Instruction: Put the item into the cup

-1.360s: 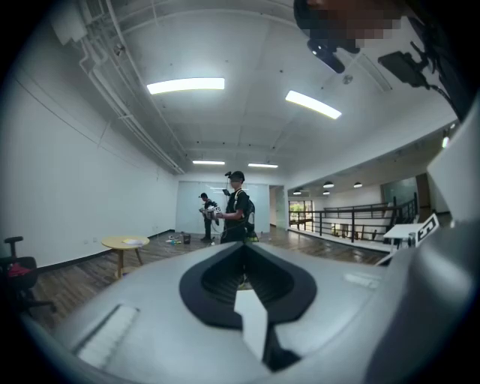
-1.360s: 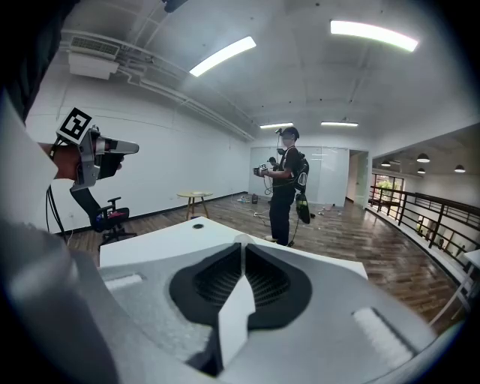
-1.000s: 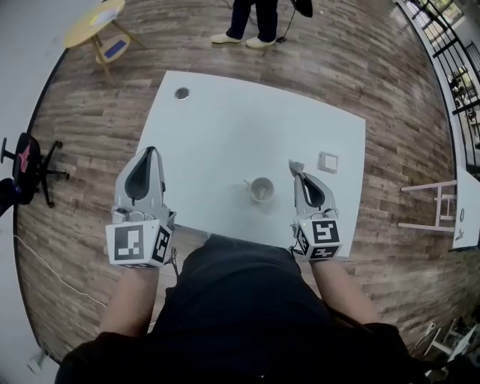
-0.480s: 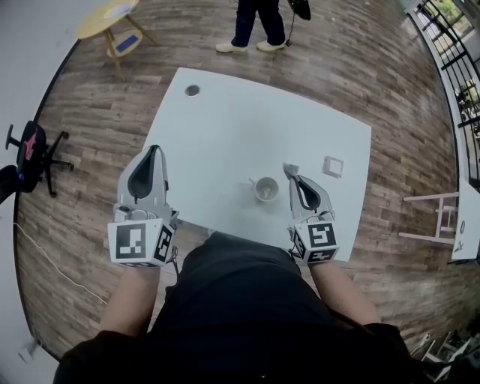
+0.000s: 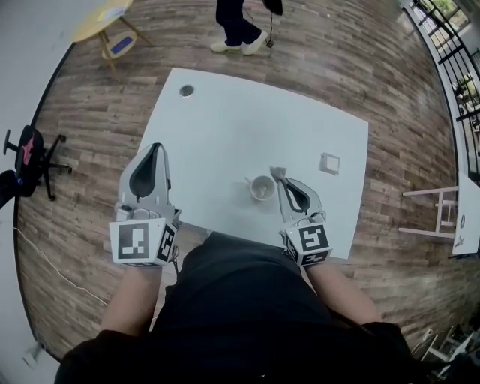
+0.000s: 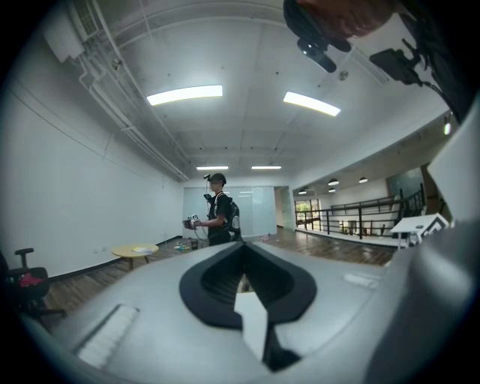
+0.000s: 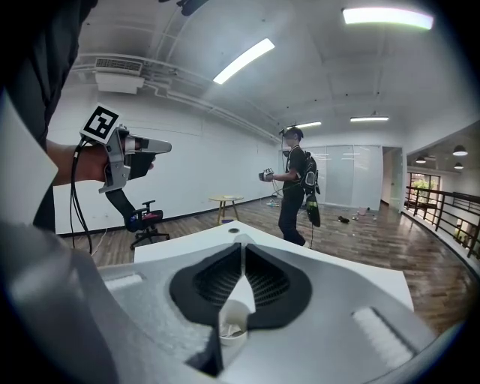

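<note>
My right claw (image 5: 280, 178) is pinched nearly all the way shut on the item (image 5: 277, 171), a small thin pale-grey scrap poking out of the tips. Honestly can't make out what it actually is. In the head view the claw points toward 11 o'clock and tips down a bit.

The cup (image 5: 262, 188), a white mug, sits on the counter (image 5: 225, 127) just beside my tips at their 8 o'clock. Its handle sticks out toward 10 o'clock. So the item is held in the air next to the cup's rim, at roughly the cup's 1 o'clock, and isn't inside it. In the right gripper view the cup peeks out from under my closed jaws, low in the middle, and I'm looking down into it. There's something pale in there, no idea what.

Out at 3 o'clock from the tips, a little way off, a flat white square piece (image 5: 328, 163) lies on the counter. My left claw (image 5: 155, 148) is well apart at 9 o'clock, by the counter's left edge. Its jaws are fully together with nothing in them, and it points level.

The counter's far corner at 11 o'clock has a small round hole (image 5: 186, 91). Past that, on the wood floor (image 5: 352, 67), a person (image 5: 240, 22) stands at 12 o'clock. There's a round yellow table (image 5: 101, 19) at 10 o'clock and a black office chair (image 5: 30, 161) at 9 o'clock.
</note>
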### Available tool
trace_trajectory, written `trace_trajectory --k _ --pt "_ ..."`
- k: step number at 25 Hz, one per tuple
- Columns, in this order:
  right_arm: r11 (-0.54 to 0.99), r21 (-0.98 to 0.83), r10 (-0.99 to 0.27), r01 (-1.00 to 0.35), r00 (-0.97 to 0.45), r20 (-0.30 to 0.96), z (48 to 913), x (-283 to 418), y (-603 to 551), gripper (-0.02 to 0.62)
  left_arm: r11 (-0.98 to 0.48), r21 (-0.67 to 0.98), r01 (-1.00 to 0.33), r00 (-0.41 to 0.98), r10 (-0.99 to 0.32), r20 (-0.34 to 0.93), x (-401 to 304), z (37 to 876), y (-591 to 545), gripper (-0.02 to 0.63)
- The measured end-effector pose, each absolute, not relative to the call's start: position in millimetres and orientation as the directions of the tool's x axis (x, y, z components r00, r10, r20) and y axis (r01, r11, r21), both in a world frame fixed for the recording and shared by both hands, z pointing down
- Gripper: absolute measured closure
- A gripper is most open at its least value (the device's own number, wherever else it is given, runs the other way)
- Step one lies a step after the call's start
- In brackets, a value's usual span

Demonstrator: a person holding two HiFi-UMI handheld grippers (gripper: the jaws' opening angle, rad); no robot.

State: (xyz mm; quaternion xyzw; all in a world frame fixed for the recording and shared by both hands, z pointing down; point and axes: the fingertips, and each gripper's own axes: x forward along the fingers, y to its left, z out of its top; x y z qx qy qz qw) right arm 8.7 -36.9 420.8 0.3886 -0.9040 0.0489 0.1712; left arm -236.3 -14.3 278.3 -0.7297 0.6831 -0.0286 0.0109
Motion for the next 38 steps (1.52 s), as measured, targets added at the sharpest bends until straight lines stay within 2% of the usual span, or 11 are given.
trace_trajectory --k 23,38 --pt "0.708 0.016 -0.649 -0.706 -0.641 0.41 446.2 6.1 -24.7 0.577 -0.075 -0.023 -0.997 0.073 -0.995 0.064 -234.1 292.0 -16.6 0.6" --pt "0.699 -0.001 -0.637 -0.715 -0.623 0.454 465.6 9.6 -13.7 0.577 -0.134 -0.014 -0.991 0.132 -0.985 0.112 -217.7 305.6 -29.8 0.6"
